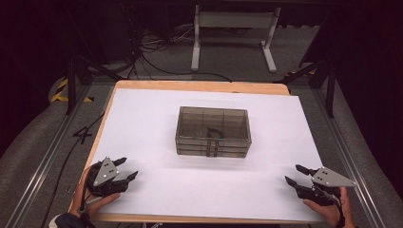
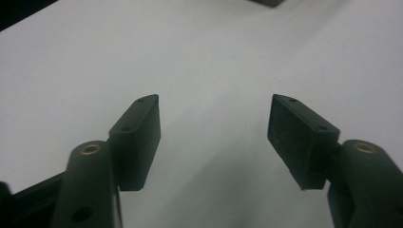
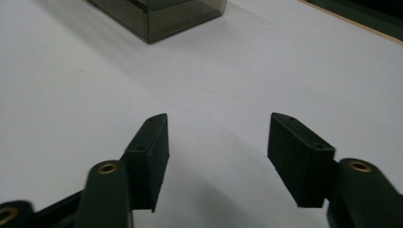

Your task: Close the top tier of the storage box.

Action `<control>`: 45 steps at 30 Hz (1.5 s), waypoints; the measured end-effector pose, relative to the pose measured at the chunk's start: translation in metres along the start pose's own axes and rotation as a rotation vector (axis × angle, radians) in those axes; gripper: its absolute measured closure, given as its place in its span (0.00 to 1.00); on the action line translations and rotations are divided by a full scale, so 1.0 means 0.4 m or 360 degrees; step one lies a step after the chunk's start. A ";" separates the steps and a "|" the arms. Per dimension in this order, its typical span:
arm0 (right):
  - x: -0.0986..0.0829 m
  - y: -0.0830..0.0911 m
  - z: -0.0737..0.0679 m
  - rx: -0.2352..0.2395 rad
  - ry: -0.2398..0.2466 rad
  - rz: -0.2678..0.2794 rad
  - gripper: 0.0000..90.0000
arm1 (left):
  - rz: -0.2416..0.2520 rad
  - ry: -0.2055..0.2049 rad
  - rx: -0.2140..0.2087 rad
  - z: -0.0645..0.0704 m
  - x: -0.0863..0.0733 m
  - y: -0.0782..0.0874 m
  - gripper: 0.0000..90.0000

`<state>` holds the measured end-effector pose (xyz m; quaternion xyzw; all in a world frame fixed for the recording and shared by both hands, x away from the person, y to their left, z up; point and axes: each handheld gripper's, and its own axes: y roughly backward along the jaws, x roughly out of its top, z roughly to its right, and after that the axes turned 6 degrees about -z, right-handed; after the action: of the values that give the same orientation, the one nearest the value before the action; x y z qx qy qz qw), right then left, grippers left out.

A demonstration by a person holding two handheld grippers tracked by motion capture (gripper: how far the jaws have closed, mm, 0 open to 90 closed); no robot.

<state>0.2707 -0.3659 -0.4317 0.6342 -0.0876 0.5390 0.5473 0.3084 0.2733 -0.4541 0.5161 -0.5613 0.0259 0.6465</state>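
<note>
Nearest the camera, the left gripper (image 1: 128, 170) is seen at the near left of the table, held in a hand (image 1: 102, 197) — its jaws are spread wide and nothing is gripped between them. In the left gripper view the pads (image 2: 290, 133) are shown as flat, matte black rectangles with a fine grainy face, fixed by small screws, and brass-coloured bushings are set in the rounded arms behind them. The right gripper (image 1: 295, 174) is matched at the near right, also released, with bare white surface between its jaws; a grey three-cornered plate is carried on top. No lettering or label can be read on either tool.

Both are held just over the white sheet (image 1: 157, 109), smooth and matte, which is laid across the wooden table (image 1: 199, 86), a pale rim being left visible at the far edge.

Farther on, at the centre of the sheet and well apart from both grippers, the box (image 1: 213, 131) is found — a smoky, translucent plastic case, rectangular, divided into compartments, with a dark item inside that is too small to make out. No writing is legible on it.
</note>
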 end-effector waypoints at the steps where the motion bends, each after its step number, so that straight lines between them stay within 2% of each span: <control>1: -0.005 0.004 0.005 -0.0018 -0.0029 0.0017 0.36 | -0.0006 0.0006 -0.0002 -0.003 -0.006 0.002 0.35; 4: -0.017 0.005 0.020 -0.0053 -0.0117 0.0033 0.29 | 0.0013 0.0041 -0.0020 -0.008 -0.019 0.005 0.28; 5: -0.025 0.001 0.025 -0.0073 -0.0162 0.0032 0.23 | 0.0028 0.0074 -0.0042 -0.013 -0.027 0.007 0.25; 6: -0.025 0.001 0.025 -0.0073 -0.0162 0.0032 0.23 | 0.0056 0.0090 -0.0038 -0.016 -0.029 0.012 0.25; 9: -0.042 -0.006 0.033 -0.0094 -0.0229 0.0035 0.18 | 0.0135 0.0164 -0.0052 -0.027 -0.041 0.021 0.17; 11: -0.047 0.000 0.036 -0.0109 -0.0266 0.0085 0.15 | 0.0175 0.0212 -0.0051 -0.031 -0.046 0.025 0.13; 12: -0.049 0.002 0.037 -0.0119 -0.0288 0.0095 0.14 | 0.0192 0.0244 -0.0059 -0.036 -0.048 0.028 0.12; 14: -0.051 0.004 0.040 -0.0115 -0.0301 0.0113 0.13 | 0.0192 0.0258 -0.0055 -0.037 -0.049 0.027 0.11; 17: -0.054 0.006 0.045 -0.0124 -0.0342 0.0124 0.11 | 0.0186 0.0253 -0.0041 -0.035 -0.048 0.027 0.10; 23: -0.050 0.002 0.041 -0.0128 -0.0316 0.0094 0.11 | 0.0187 0.0269 -0.0021 -0.034 -0.048 0.027 0.09; 34: -0.047 -0.004 0.041 -0.0141 -0.0315 0.0048 0.11 | 0.0178 0.0228 -0.0027 -0.030 -0.047 0.026 0.09; 45: -0.047 -0.005 0.041 -0.0129 -0.0311 0.0042 0.10 | 0.0145 0.0206 -0.0019 -0.028 -0.044 0.023 0.09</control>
<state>0.2742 -0.3872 -0.4444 0.6599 -0.1708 0.4779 0.5541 0.3041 0.2949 -0.4597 0.4833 -0.5414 0.0854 0.6827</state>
